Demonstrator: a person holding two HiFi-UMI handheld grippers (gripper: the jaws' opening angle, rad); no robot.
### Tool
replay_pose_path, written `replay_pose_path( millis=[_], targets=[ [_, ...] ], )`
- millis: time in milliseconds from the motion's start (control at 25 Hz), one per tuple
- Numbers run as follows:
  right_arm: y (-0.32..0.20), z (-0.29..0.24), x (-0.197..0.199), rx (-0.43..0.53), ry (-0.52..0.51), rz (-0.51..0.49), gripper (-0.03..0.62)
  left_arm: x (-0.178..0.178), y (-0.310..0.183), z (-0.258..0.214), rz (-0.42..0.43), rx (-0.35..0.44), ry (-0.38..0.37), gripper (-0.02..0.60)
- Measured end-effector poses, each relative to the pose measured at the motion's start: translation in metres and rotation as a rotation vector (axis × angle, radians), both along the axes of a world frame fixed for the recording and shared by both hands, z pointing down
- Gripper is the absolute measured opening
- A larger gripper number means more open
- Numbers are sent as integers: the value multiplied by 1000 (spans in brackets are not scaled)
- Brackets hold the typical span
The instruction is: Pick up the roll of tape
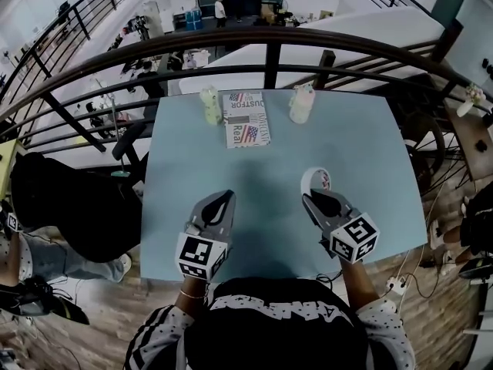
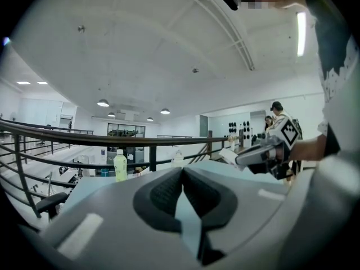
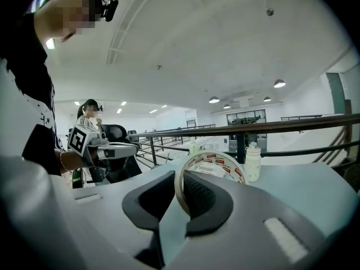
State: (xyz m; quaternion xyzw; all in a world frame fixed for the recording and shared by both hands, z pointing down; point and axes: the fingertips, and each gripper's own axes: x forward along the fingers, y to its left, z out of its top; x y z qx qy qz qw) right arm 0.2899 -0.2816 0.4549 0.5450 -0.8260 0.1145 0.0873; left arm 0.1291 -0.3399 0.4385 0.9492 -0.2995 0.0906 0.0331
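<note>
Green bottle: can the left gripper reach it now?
Probably yes. The left gripper is shut and holds nothing, and only bare table lies between it and the green bottle.

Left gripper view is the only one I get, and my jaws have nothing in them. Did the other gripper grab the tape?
Observer: Yes. The right gripper is shut on the roll of tape, with one pad inside the ring and one outside.
Operator: Is the roll lying flat?
Observer: No, it stands on edge in the jaws, with its hole facing sideways.
Operator: I can see a green bottle. What's next to it?
Observer: A magazine lies flat on the table, between that green bottle and a white bottle.
</note>
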Motion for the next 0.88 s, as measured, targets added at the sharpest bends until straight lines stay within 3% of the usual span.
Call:
replay_pose_path(
  millis=[280,880],
  targets=[
    [5,-21,-6,44,-28,12,54,-1,-2,-9,13,37,24,0],
    [6,-36,-12,82,-38,16,54,-3,-4,-9,20,38,15,0]
  ],
)
